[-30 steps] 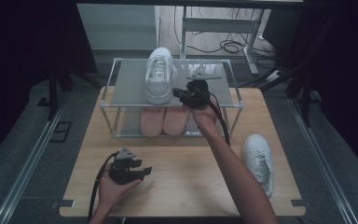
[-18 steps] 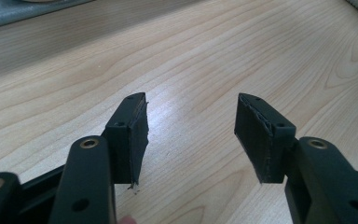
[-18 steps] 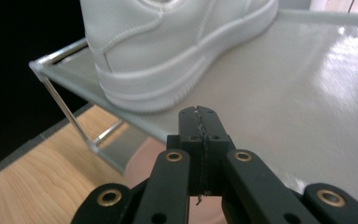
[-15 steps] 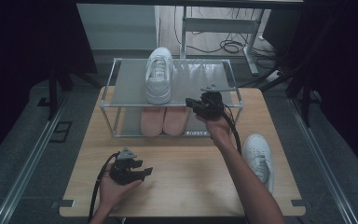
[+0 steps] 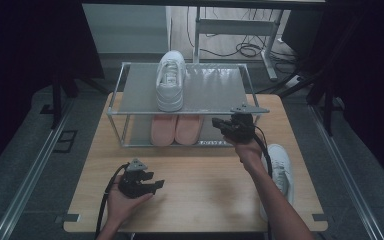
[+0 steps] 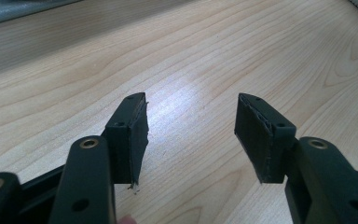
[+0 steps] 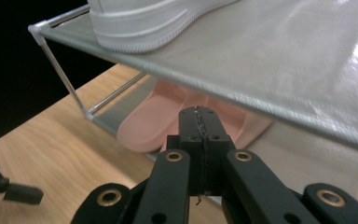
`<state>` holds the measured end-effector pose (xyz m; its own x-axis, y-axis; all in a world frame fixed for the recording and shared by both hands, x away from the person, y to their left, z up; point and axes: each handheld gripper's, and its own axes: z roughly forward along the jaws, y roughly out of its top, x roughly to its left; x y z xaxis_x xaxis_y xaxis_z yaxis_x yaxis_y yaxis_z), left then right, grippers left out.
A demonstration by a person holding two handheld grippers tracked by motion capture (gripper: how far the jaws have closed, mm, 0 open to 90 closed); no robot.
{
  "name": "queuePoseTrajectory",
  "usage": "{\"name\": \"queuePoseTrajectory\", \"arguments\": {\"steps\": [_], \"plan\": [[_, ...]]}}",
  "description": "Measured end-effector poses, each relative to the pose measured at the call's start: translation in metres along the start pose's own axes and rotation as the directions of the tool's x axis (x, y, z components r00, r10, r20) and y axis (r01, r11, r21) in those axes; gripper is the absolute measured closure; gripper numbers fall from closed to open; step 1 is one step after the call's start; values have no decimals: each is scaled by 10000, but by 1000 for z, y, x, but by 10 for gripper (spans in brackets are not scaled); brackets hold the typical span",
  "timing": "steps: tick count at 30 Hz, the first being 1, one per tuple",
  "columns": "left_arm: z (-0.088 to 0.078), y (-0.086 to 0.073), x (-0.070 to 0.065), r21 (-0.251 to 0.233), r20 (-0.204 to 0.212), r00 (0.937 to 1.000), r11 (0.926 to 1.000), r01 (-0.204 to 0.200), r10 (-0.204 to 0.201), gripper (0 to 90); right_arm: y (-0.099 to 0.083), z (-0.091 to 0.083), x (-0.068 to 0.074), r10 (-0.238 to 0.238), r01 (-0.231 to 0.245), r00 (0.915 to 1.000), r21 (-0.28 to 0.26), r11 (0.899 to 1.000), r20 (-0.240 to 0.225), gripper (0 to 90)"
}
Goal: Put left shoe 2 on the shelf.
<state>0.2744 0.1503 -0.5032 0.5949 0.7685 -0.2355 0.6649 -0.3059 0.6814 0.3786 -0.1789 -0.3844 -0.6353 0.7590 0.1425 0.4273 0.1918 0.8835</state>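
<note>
A white sneaker [image 5: 170,80] stands on the top shelf of a small metal shoe rack [image 5: 230,102]; its sole [image 7: 149,23] fills the upper left of the right gripper view. Two pink slippers [image 5: 176,129] lie on the lower shelf, pink slippers [image 7: 158,121] just beyond my right jaws. A second white sneaker [image 5: 281,167] lies on the table at the right, partly behind my right forearm. My right gripper [image 5: 221,125] [image 7: 200,116] is shut with nothing in it, in front of the rack's right end. My left gripper [image 5: 156,185] [image 6: 191,130] rests open over bare wood near the front left.
The wooden table [image 5: 195,170] has free room in the middle and at the front. The rack's thin metal frame [image 7: 63,70] stands close to my right gripper. Dark floor, rails and cables surround the table.
My right gripper has come back from above the rack's top shelf, moving right and down to the front of the rack. The left gripper has stayed where it was.
</note>
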Motion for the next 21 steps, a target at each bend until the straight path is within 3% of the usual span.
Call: {"name": "queuePoseTrajectory", "arguments": {"steps": [9, 21], "plan": [[1, 0, 0, -9, -3, 10000, 10000, 1, -1, 444, -19, -20, 2, -214, 215, 9998, 411, 9989, -32, 894], [1, 0, 0, -5, -16, 10000, 10000, -7, 7, 444, -39, -37, 12, -473, 490, 9982, 448, 9978, -377, 894]]}}
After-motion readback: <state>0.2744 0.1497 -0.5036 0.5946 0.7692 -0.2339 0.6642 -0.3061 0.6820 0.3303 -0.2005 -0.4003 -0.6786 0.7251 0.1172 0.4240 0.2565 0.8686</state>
